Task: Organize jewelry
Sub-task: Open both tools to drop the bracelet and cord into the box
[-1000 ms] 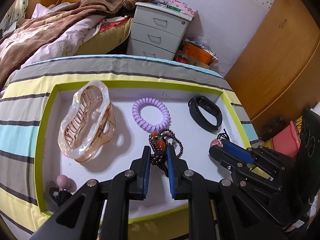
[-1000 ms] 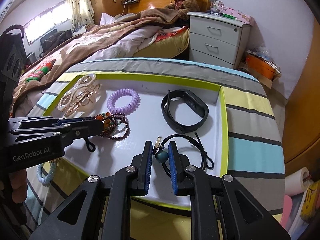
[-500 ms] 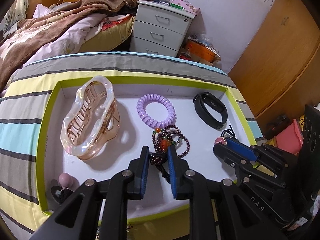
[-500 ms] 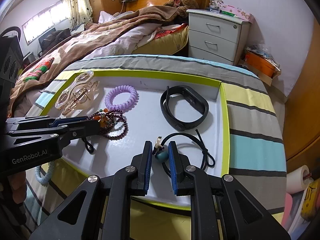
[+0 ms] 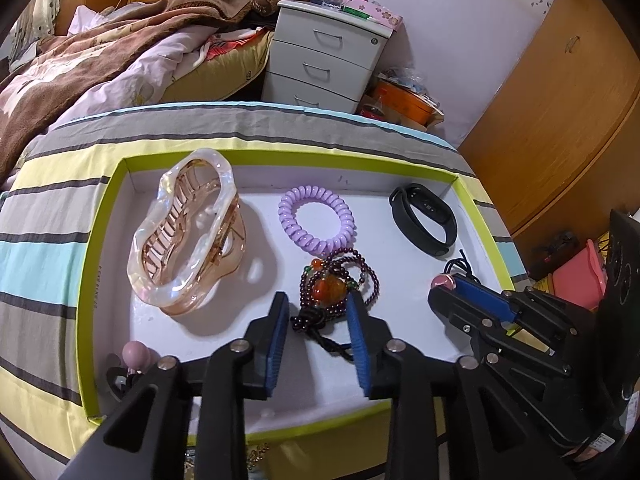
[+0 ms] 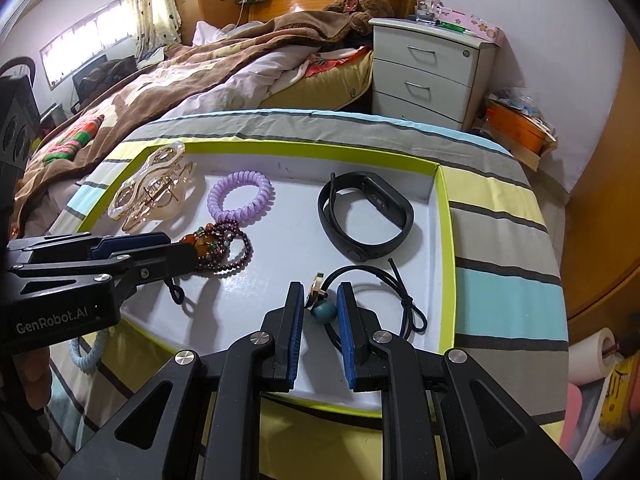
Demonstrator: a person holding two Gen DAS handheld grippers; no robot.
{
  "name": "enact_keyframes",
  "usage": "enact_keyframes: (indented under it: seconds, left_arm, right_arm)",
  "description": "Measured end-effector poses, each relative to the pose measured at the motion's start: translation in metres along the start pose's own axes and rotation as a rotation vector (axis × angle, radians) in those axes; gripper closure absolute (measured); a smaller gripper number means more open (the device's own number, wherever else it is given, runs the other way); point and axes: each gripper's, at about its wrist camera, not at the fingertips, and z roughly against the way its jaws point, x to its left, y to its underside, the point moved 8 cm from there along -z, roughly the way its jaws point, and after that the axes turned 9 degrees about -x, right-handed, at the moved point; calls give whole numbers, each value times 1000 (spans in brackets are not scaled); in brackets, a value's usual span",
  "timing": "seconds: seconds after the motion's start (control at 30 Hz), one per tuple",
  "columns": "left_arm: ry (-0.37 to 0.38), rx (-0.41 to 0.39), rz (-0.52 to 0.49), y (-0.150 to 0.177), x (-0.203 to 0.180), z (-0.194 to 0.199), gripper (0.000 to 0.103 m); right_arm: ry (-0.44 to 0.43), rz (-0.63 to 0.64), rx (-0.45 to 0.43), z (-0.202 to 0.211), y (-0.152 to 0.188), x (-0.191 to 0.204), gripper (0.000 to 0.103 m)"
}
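Jewelry lies spread over the white floor of a shallow green-rimmed tray [image 5: 105, 216] on a striped cloth. The dark bead bracelet [image 5: 340, 284] sits near the middle of the tray, a little toward the near rim, with its black cord trailing nearer. The left gripper [image 5: 318, 312] has its blue pads apart, one on each side of the beads and their knotted cord, gripping nothing. The right gripper [image 6: 320, 306] is also parted, straddling the teal bead of a black cord necklace [image 6: 368, 300] near the tray's right near corner; the bead looks loose between the pads.

The clear hair claw [image 5: 186, 232] lies toward the left rim, the purple coil tie [image 5: 316, 220] by the far rim's middle, and the black wristband [image 5: 424, 220] at the far right corner.

Both strands probably weigh little and flop limp, so they will sag and swing when lifted; round beads may slip from flat pads. The better hold is likely the knot or bunched cord of the bracelet, and the cord just beside the teal bead.
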Motion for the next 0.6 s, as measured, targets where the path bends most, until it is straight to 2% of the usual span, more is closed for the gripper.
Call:
enact_keyframes:
  seconds: [0.5, 0.6]
  left_arm:
    - [-4, -38, -18, -1, -2, 22, 53]
    - [-19, -56, -31, -2, -1, 31, 51]
  right_arm:
    - [10, -27, -35, 21, -3, 5, 84]
    - [11, -36, -49, 28, -4, 6, 81]
